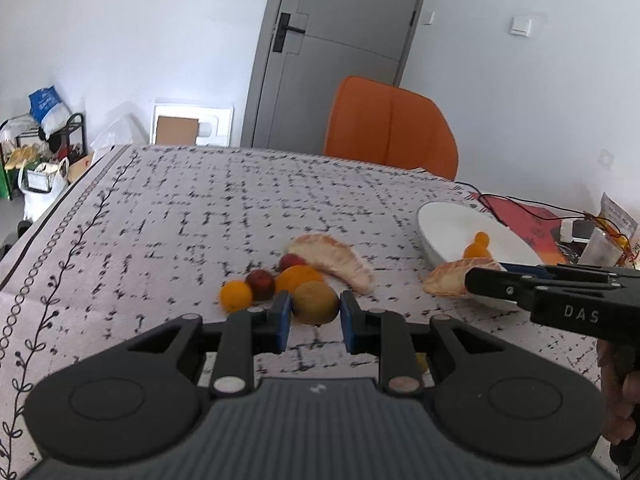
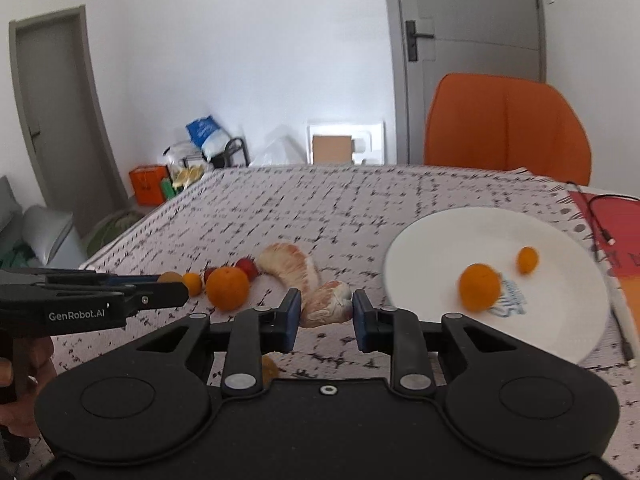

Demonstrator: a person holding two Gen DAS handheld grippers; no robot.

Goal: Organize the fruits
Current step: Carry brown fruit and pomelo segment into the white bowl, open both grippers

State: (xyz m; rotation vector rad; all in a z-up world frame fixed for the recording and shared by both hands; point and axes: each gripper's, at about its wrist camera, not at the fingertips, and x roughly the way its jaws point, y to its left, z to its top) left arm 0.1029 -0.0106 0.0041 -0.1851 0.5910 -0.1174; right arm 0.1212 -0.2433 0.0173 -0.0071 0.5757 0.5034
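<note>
Looking along the left claw (image 1: 315, 314), we see its blue pads pressed against a brownish-yellow round fruit (image 1: 316, 302), gripping it above the patterned desk (image 1: 200, 208). Just behind that fruit sit an orange (image 1: 298, 276), two small red fruits (image 1: 261, 283), a small yellow-orange fruit (image 1: 236, 295) and a large peeled pomelo segment (image 1: 334, 258), all clustered together. To the right of this cluster stands a white plate (image 1: 448, 220).

From the left wrist view the right claw (image 1: 470, 282) enters from the side, clamped on a second pomelo segment (image 1: 448, 280) at the plate's near edge; the plate shows only a sliver of orange fruit.

The right wrist view shows what the other hides: the plate's (image 2: 440, 240) whole face, with a larger orange (image 2: 479, 287) and a smaller orange fruit (image 2: 527, 259) lying on it, and some blue print beneath them. Here the right claw (image 2: 326, 312) grips the pomelo segment (image 2: 326, 304) just left of the plate. The left claw's body (image 2: 120, 296) reaches in further left of the plate, its tip covering the held fruit. An orange chair (image 2: 508, 128) stands beyond the plate.
</note>
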